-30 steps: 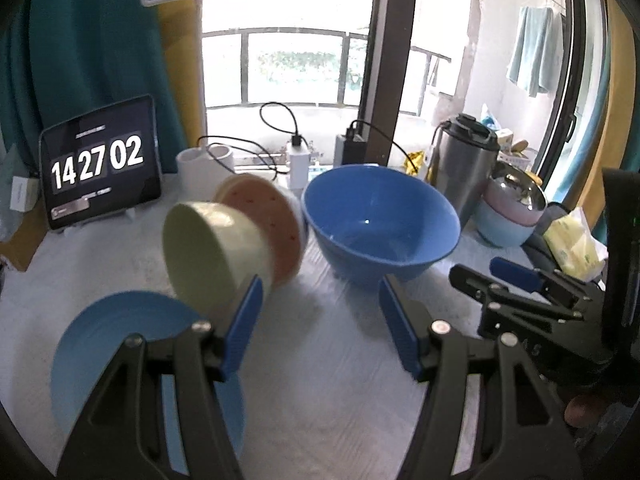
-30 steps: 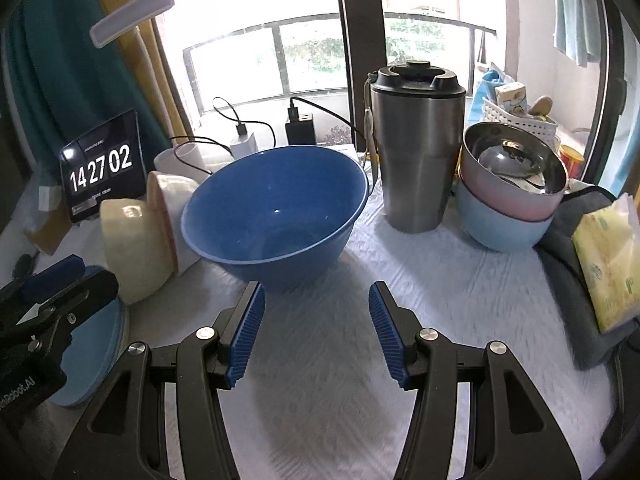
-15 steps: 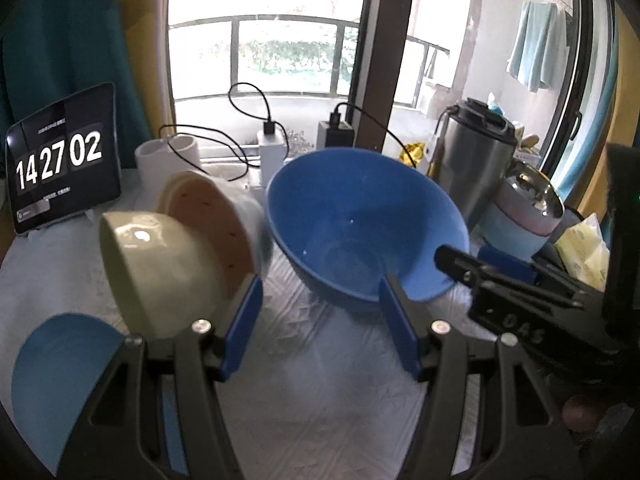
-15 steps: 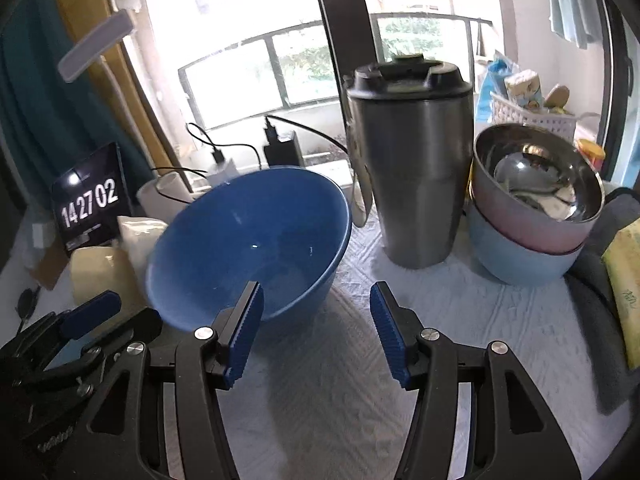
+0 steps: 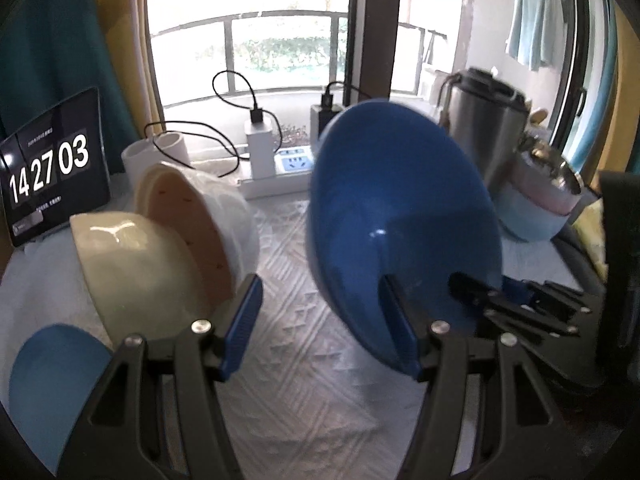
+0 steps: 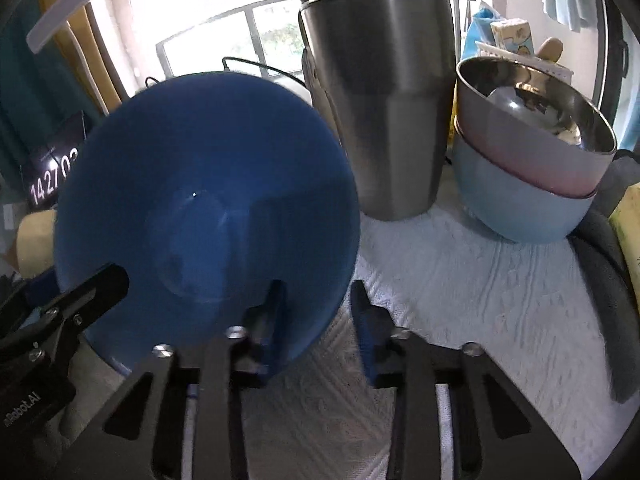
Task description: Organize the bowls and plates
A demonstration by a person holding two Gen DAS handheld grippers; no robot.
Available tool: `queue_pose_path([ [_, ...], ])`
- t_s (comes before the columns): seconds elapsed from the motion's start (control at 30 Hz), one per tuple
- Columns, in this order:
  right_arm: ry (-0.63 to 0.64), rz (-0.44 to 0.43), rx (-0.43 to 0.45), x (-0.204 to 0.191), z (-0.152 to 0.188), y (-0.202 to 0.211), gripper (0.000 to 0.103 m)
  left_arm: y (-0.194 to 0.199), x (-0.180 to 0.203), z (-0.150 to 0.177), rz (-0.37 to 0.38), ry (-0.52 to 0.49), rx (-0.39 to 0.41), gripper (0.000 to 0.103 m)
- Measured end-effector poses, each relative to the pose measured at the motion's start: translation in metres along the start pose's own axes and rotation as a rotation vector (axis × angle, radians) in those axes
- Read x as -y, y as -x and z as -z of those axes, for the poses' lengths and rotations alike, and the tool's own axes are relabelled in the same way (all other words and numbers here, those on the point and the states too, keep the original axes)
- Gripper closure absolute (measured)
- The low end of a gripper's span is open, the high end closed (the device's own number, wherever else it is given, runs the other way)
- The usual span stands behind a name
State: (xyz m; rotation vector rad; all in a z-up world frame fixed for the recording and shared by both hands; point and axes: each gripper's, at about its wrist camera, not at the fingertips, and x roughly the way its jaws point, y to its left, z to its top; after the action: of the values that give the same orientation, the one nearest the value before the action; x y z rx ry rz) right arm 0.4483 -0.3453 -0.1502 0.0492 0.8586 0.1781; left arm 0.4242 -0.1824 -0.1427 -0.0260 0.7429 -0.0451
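Note:
The big blue bowl (image 5: pixel 400 216) is tilted on its edge with its opening toward me; it also shows in the right wrist view (image 6: pixel 200 200). My right gripper (image 6: pixel 318 312) has its jaws partly closed astride the bowl's near rim, left finger inside and right finger outside. My left gripper (image 5: pixel 320 312) is open and empty, its right finger at the bowl's lower rim. A cream bowl (image 5: pixel 136 272) and a pink-lined white bowl (image 5: pixel 200 216) lie on their sides at the left. A blue plate (image 5: pixel 52 384) lies flat at the lower left.
A steel tumbler (image 6: pixel 380 100) stands behind the bowl. A pink bowl stacked in a light blue bowl (image 6: pixel 528 176) sits at the right. A clock tablet (image 5: pixel 48 168), white cups (image 5: pixel 156 156) and chargers with cables (image 5: pixel 260 148) line the window side. Dark cloth (image 6: pixel 608 280) lies at the right.
Both grippers moved forward to the blue bowl. The right jaws narrowed around its rim, and the bowl tipped from upright onto its edge.

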Motion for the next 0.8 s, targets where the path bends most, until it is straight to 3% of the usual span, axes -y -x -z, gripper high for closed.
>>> queue_pose_path([
  [0.23,0.012,-0.013,0.026,-0.007,0.003,0.007,0.082,-0.01,-0.004,0.003,0.032,-0.011,-0.035,0.076],
  [0.8,-0.011,-0.011,0.051,-0.007,0.008,0.049,0.087,0.018,-0.007,0.016,0.05,-0.021,-0.037,0.08],
])
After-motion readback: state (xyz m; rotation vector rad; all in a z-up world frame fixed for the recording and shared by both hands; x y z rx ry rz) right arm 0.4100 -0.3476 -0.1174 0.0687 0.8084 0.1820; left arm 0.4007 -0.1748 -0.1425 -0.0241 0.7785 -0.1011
